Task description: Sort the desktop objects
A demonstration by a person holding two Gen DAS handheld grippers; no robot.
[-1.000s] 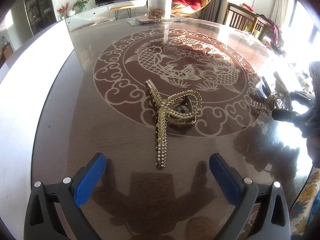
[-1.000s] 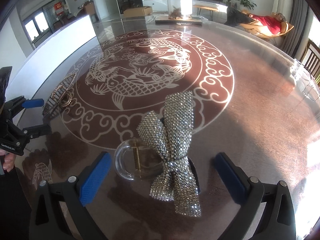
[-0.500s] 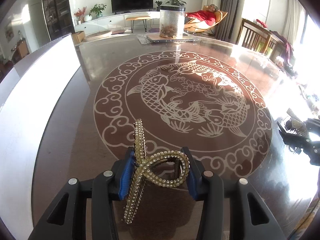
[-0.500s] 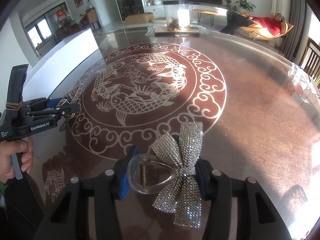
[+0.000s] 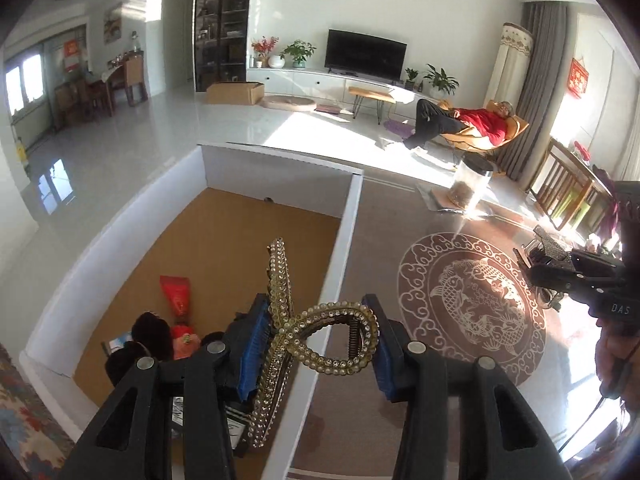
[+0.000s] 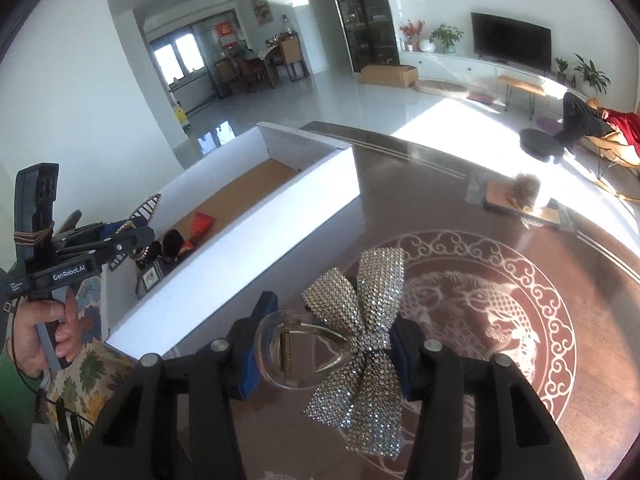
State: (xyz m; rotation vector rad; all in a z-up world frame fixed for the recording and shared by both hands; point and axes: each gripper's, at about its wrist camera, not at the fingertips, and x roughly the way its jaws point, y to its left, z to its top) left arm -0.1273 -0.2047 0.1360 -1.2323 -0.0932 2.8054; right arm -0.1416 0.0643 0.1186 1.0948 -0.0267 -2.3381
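i am hovering over the white box (image 5: 348, 216) with the brown floor, standing on the dark table (image 5: 384, 208) with the fish medallion, where red and black items (image 5: 176, 300) are lying in its near corner. my left gripper (image 5: 316, 344) is clamping the gold pearl hair claw (image 5: 280, 320) above the box wall, its long axis running away from me and its teeth pointing forward. my right gripper (image 6: 324, 356) is pinching the rhinestone bow clip (image 6: 360, 320) over the table beside the box, its long axis leaning away and slightly right.

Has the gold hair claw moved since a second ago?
Yes. The gold hair claw left the table medallion; it is now held over the white box.
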